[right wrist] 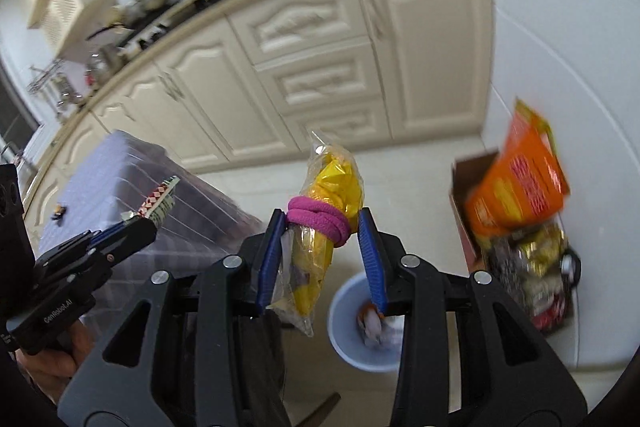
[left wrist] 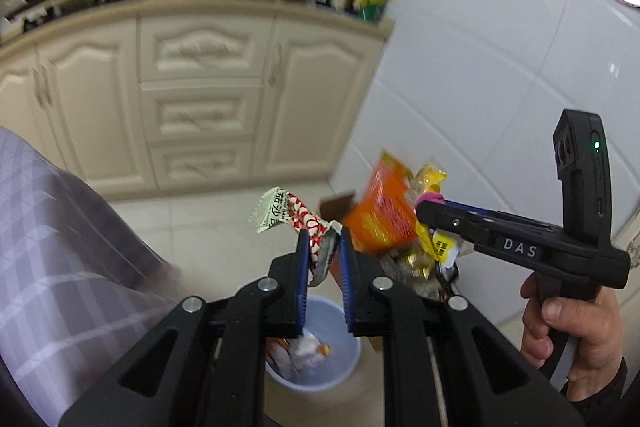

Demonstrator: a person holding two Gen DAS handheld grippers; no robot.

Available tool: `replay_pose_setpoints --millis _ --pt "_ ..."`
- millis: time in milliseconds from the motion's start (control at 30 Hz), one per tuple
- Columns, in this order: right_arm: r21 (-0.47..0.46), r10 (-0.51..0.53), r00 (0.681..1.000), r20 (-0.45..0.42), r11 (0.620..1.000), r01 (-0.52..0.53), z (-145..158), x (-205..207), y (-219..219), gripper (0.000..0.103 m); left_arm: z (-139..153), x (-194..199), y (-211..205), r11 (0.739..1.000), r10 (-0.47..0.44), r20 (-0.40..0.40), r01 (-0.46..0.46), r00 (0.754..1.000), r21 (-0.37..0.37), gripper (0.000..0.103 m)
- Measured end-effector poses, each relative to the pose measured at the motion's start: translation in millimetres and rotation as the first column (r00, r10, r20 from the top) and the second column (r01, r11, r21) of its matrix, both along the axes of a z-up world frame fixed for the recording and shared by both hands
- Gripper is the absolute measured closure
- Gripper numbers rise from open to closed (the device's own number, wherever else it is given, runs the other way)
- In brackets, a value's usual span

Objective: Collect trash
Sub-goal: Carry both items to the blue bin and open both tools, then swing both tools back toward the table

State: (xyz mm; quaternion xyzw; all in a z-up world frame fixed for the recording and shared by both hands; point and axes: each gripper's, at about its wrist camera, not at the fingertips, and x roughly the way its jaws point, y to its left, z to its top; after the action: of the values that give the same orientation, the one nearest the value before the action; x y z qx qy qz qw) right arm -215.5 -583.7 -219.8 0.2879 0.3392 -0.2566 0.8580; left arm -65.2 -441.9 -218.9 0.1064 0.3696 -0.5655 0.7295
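My left gripper is shut on a red-and-white snack wrapper, held in the air above a pale blue bin on the floor. The bin holds some trash. My right gripper is shut on a clear bag with a yellow packet inside, bound by a pink band. It hangs above and left of the bin. The right gripper also shows in the left wrist view, and the left gripper in the right wrist view.
A cardboard box against the white wall holds an orange packet and other wrappers. Cream kitchen cabinets stand behind. A lilac checked cloth covers something at the left.
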Motion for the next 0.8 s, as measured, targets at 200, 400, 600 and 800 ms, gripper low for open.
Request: replay_pose_setpoints --millis 200,400,600,800 --pt "0.111 -0.031 0.997 -0.072 0.993 0.039 -57.4 -0.1 -18.3 0.066 -74.5 -11.3 -33.7 0.988 -0.065 -0.096 0.078 0.993 0.134 0.089" --pt "0.218 -0.058 0.990 -0.130 0.972 0.085 -105.4 6.2 -31.2 0.063 -120.8 -10.7 -59.9 0.962 -0.110 -0.163 0.146 0.980 0.229 0.081" --pt "0.267 -0.114 0.982 -0.148 0.952 0.151 -124.8 0.9 -35.3 0.021 -114.8 -3.6 -53.0 0.969 -0.072 -0.094 0.092 0.993 0.228 0.019" --pt "0.248 -0.146 0.977 -0.156 0.952 0.181 -116.6 -0.1 -35.9 0.007 -89.1 8.5 -40.4 0.982 -0.007 -0.068 0.020 0.998 0.189 0.016"
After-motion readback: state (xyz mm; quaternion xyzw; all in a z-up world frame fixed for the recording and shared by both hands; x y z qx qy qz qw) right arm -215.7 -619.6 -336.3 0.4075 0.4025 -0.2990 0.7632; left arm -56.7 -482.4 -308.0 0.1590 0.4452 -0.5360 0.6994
